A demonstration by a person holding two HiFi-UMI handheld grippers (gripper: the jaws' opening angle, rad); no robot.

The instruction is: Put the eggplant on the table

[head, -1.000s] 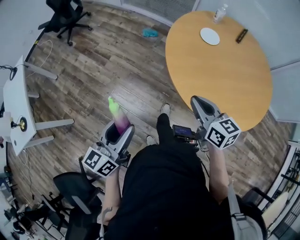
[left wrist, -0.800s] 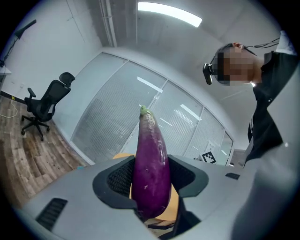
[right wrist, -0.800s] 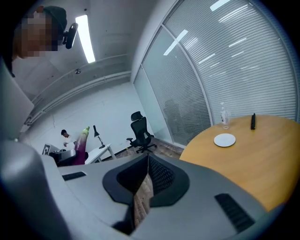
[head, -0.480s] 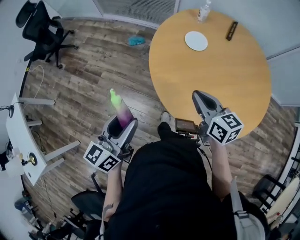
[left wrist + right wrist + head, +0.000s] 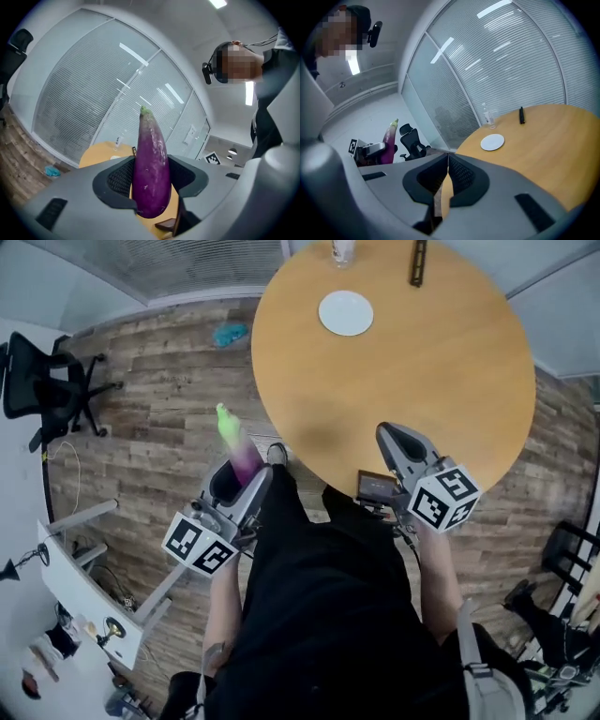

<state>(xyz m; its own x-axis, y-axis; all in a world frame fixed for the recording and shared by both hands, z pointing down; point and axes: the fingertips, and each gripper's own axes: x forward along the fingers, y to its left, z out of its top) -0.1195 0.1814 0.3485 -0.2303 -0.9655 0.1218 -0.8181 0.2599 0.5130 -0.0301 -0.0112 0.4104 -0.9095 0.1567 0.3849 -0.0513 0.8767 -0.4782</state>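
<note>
Purple eggplant [image 5: 151, 168] is clamped in the left gripper [image 5: 150, 161], both pads pressing its sides. The fat end sits back in the throat of the jaws. The green stem end sticks out well past the tips, tilted up.

In the head view, the left gripper [image 5: 239, 488] and eggplant [image 5: 239, 451] are over the wood floor [image 5: 159, 381], near the rim of the round wooden table [image 5: 422, 362]. The eggplant isn't touching the table.

The right gripper [image 5: 447, 161] is empty. Its jaws are closed tip to tip, with only a sliver of gap further back. In the head view the right gripper [image 5: 394, 439] has its tips over the near edge of the table.

Ahead of the right jaws on the table [image 5: 553, 140]:
- a white plate [image 5: 492, 142]
- beyond it, a clear bottle [image 5: 488, 116]
- right of the bottle, a dark bar-shaped item [image 5: 521, 115]; can't tell what it is

The same three sit at the far side in the head view: plate [image 5: 346, 312], bottle [image 5: 342, 249] and bar [image 5: 417, 261].

A black office chair [image 5: 47, 390] stands well off to the left of the left jaws. A teal object [image 5: 230, 334] lies on the floor ahead of them.
</note>
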